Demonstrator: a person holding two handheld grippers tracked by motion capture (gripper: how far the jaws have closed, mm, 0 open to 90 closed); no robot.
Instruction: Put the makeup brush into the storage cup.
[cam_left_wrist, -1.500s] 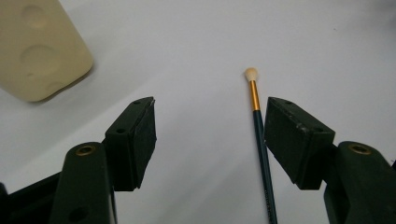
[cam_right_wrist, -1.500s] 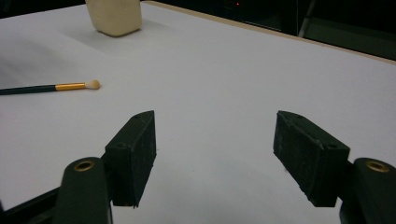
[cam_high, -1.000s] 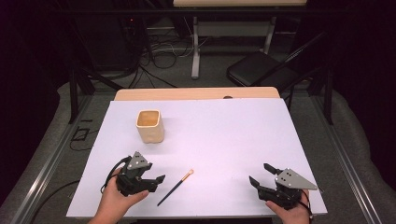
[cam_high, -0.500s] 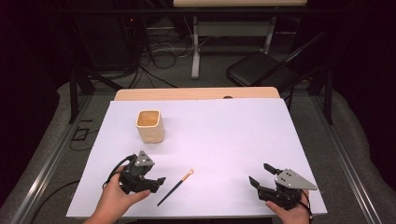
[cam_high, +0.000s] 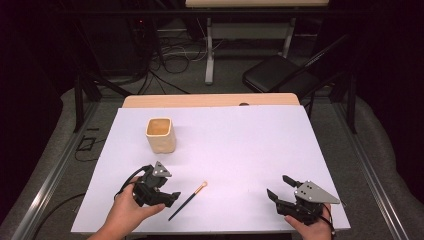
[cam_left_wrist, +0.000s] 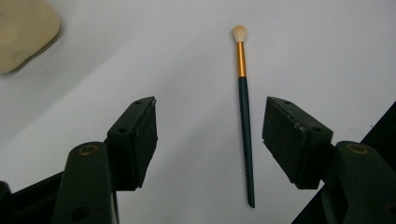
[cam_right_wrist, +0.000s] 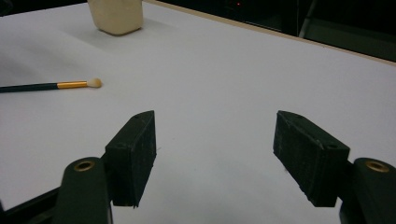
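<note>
A thin brush (cam_high: 188, 200) with a dark handle, gold band and pale tip lies on the white table sheet (cam_high: 235, 150) near the front. In the left gripper view the brush (cam_left_wrist: 243, 116) lies between the two jaws, closer to the right one, untouched. My left gripper (cam_high: 169, 198) is open, low over the sheet just left of the brush's handle end. A cream square cup (cam_high: 160, 134) stands upright behind it, and the cup (cam_right_wrist: 115, 15) is far off in the right gripper view. My right gripper (cam_high: 278, 188) rests open at the front right, holding nothing.
The white sheet covers a wooden table whose far edge (cam_high: 210, 100) shows behind it. Beyond the table stand a black chair (cam_high: 278, 75), metal frame legs and loose cables on the floor. A metal rail (cam_high: 50, 180) runs along the table's left side.
My left gripper has edged forward and right, closing in on the brush's handle end. The right gripper, brush and cup have stayed put.
</note>
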